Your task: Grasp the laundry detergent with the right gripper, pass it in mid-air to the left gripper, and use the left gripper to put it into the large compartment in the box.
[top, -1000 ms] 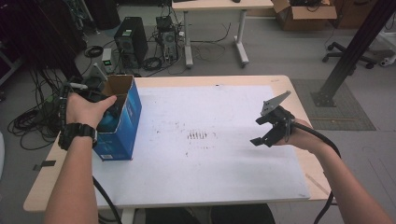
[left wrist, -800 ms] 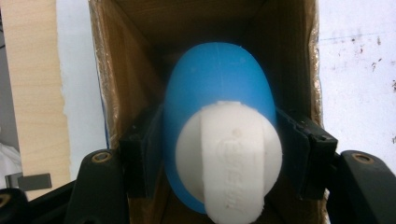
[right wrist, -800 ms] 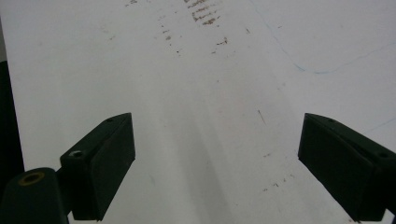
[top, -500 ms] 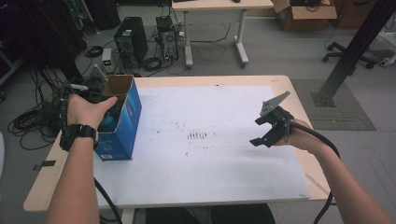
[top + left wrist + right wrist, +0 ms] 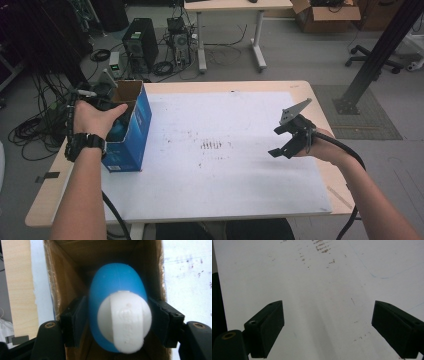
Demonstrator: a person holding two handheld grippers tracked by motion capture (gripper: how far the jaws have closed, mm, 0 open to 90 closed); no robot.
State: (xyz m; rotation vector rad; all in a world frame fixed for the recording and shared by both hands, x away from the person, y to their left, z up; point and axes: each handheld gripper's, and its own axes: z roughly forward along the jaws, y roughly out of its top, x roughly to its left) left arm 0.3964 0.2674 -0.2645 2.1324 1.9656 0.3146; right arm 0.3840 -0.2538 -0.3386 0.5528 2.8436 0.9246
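The counter [image 5: 260, 87] carries a white sheet [image 5: 225, 165] that lies bare apart from some dark smudges, so the only work in hand is at its left edge. There the blue box [image 5: 131, 135] stands upright with its top open, and I have my left gripper [image 5: 117, 315] reaching down into it. Its jaws are closed against the two sides of the blue bottle [image 5: 117, 280], just below its white cap [image 5: 124, 321], and the bottle sits inside the cardboard walls. I judge the grasp made but the bottle not yet either fully in or fully out of the box. My right gripper [image 5: 289, 137] hangs above the sheet's right side, jaws spread wide with nothing between them.
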